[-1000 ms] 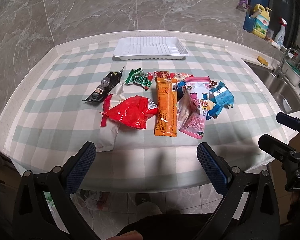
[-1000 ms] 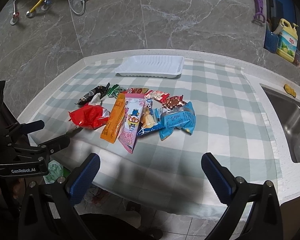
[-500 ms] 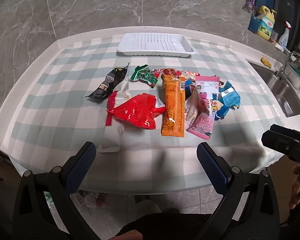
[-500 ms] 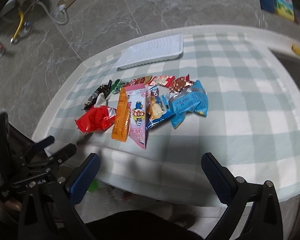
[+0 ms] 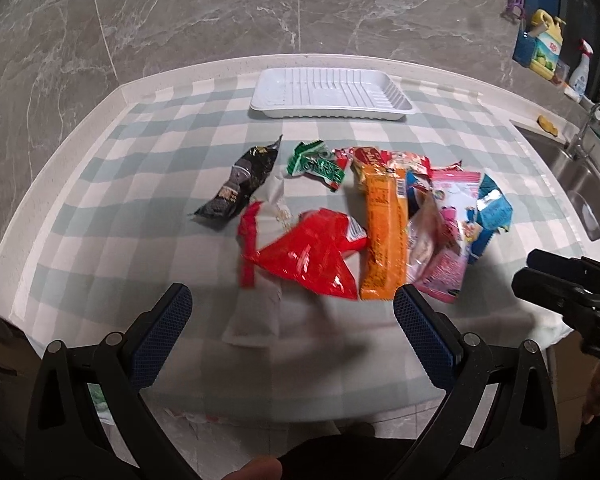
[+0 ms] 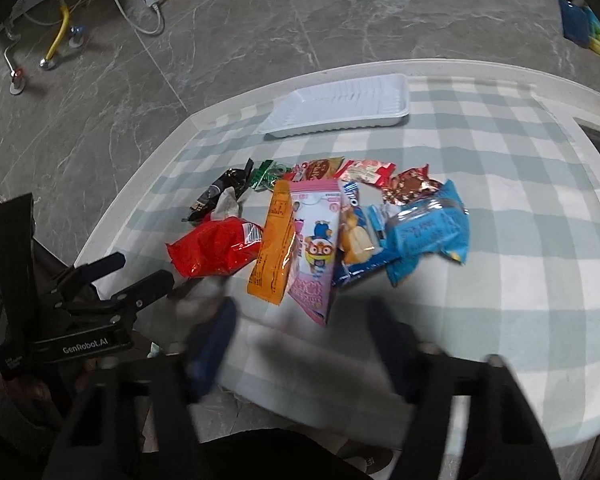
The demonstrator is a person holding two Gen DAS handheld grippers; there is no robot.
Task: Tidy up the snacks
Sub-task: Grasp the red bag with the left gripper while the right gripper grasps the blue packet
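On the checked cloth of a white counter [image 5: 79, 148], near its front edge, we see a heap of snack packets. From the left wrist view, a black packet [image 5: 239, 184] lies at the heap's left end, its long axis slanting from the front-left up toward the far edge. Beside it sits a small green packet [image 5: 316, 164], and in front of that a crumpled red bag [image 5: 312, 256]. An orange packet [image 5: 382, 228] lies lengthwise, its long axis running from the front edge toward the far edge, with a pink cartoon packet [image 6: 314, 248] touching its right side and aligned much the same way. A blue packet [image 6: 428, 232] closes the heap on the right, near the sink side.

Well apart from the heap, an empty-looking white tray [image 5: 328, 96] sits at the far edge, its long axis parallel to that edge.

We hold the left gripper [image 5: 291, 336] above the front edge, its jaws released and spread wide, nothing between them. The right gripper [image 6: 300, 344] appears blurred in its own view; its jaws have just been closing, yet they stand apart with only cloth showing between them.
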